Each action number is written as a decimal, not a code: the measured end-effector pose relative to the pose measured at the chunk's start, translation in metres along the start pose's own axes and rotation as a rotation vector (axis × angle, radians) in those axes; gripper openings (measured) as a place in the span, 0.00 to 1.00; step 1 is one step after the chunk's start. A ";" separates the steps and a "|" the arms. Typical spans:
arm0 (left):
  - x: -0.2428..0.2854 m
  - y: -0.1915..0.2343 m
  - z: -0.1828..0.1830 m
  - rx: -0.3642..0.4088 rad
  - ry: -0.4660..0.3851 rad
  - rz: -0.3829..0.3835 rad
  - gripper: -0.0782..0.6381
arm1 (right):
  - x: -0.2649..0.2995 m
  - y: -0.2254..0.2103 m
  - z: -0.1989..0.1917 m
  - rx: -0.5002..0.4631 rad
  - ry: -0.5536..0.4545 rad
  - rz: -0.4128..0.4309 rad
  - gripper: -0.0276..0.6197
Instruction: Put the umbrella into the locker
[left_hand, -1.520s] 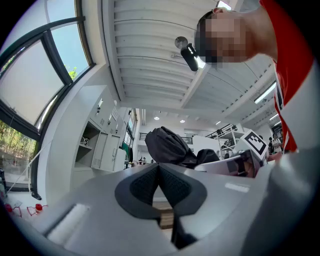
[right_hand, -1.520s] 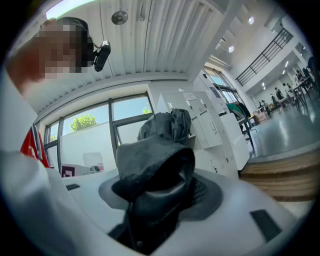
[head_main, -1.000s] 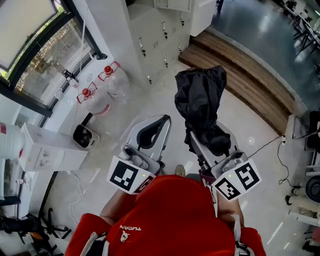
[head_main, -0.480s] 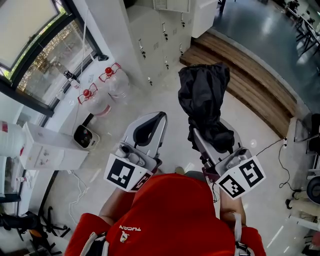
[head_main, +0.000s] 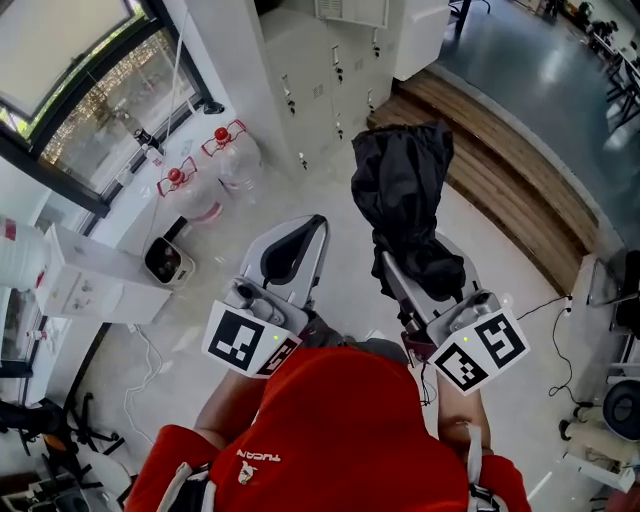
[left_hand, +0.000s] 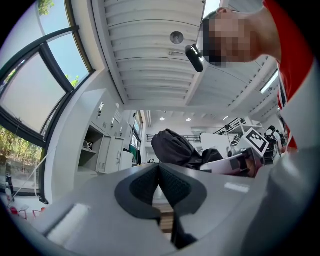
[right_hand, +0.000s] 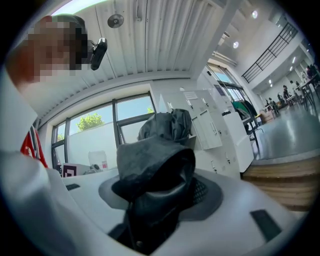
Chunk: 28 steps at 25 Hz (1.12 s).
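A black folded umbrella sticks up and forward out of my right gripper, which is shut on its lower end. In the right gripper view the umbrella's crumpled fabric fills the gap between the jaws and hides the pads of the right gripper. My left gripper is held beside it on the left, shut, with nothing in it. Its pads meet at the tips. White lockers stand ahead along the wall, doors closed in the head view. An open locker compartment shows in the left gripper view.
Two water bottles with red caps stand by the window wall on the left, near a white box and a small appliance. A wooden step runs along the right. Cables lie on the floor.
Both grippers have drifted a little across the floor toward the lockers with the person. The umbrella stays clamped in the right gripper, and the left jaws remain closed.
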<state>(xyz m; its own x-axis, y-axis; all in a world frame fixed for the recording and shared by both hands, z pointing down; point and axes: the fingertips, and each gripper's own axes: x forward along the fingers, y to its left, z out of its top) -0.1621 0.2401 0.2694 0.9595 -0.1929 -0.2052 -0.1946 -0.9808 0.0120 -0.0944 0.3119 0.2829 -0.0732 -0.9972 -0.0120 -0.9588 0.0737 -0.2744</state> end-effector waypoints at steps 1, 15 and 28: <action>0.001 0.001 -0.001 0.004 0.003 0.007 0.12 | 0.001 -0.002 0.000 0.002 0.000 0.005 0.41; 0.049 0.071 -0.018 0.017 -0.005 0.044 0.12 | 0.076 -0.047 0.002 0.004 0.011 0.035 0.41; 0.170 0.233 -0.031 0.064 -0.012 0.033 0.12 | 0.240 -0.136 0.033 -0.016 0.011 0.019 0.41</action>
<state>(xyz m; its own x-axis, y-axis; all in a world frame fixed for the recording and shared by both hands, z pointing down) -0.0382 -0.0219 0.2682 0.9499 -0.2240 -0.2177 -0.2387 -0.9701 -0.0432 0.0274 0.0624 0.2858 -0.0945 -0.9955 -0.0068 -0.9615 0.0931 -0.2586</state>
